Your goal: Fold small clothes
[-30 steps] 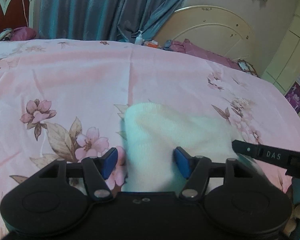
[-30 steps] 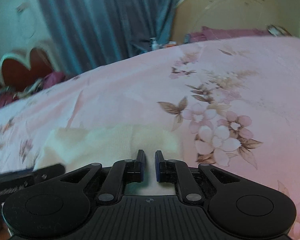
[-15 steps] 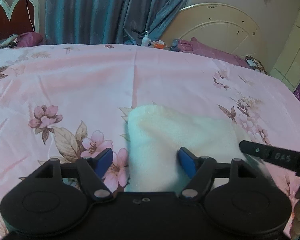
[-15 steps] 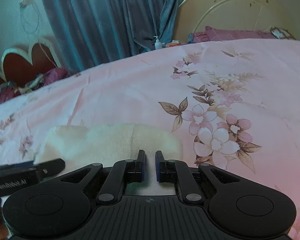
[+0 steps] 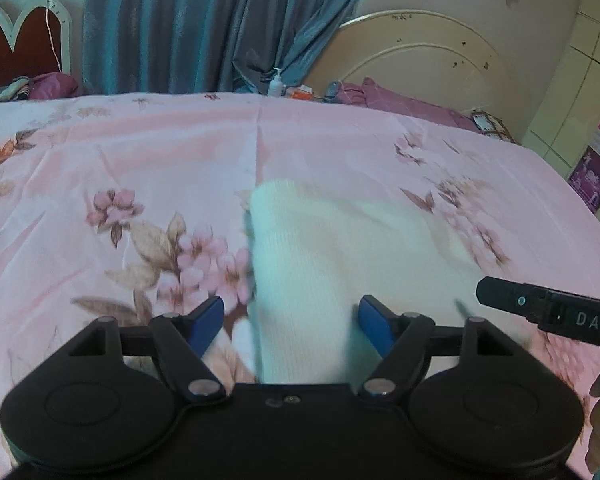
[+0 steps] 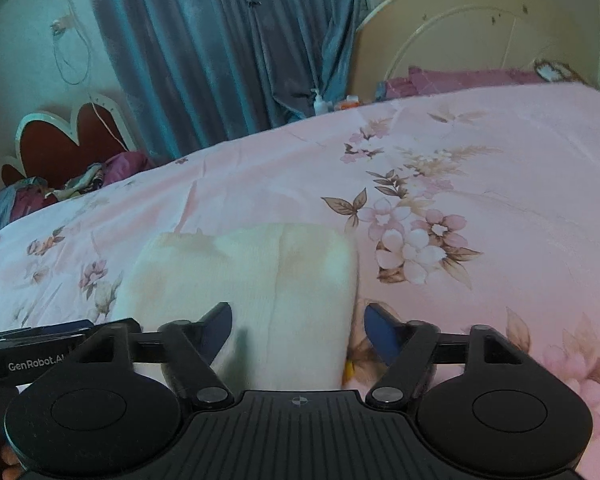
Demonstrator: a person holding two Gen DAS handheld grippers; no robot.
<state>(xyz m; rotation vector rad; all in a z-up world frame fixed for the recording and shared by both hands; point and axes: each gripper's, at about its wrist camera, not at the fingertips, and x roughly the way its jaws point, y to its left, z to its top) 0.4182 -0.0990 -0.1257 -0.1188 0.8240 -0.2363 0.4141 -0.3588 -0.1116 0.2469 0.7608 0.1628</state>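
A small cream-white knitted garment lies folded flat on the pink floral bedsheet. It also shows in the right wrist view. My left gripper is open, its blue pads astride the garment's near left edge. My right gripper is open over the garment's near right edge. Neither holds anything. The right gripper's finger shows at the right of the left wrist view. The left gripper's body shows at the left of the right wrist view.
The sheet spreads wide on all sides. Far off stand a blue curtain, a cream headboard, a pump bottle and purple cloth. A red headboard and bundled clothes are at the far left.
My right gripper has opened and let go of the garment. Both grippers have pulled back slightly, and the garment now lies flat.
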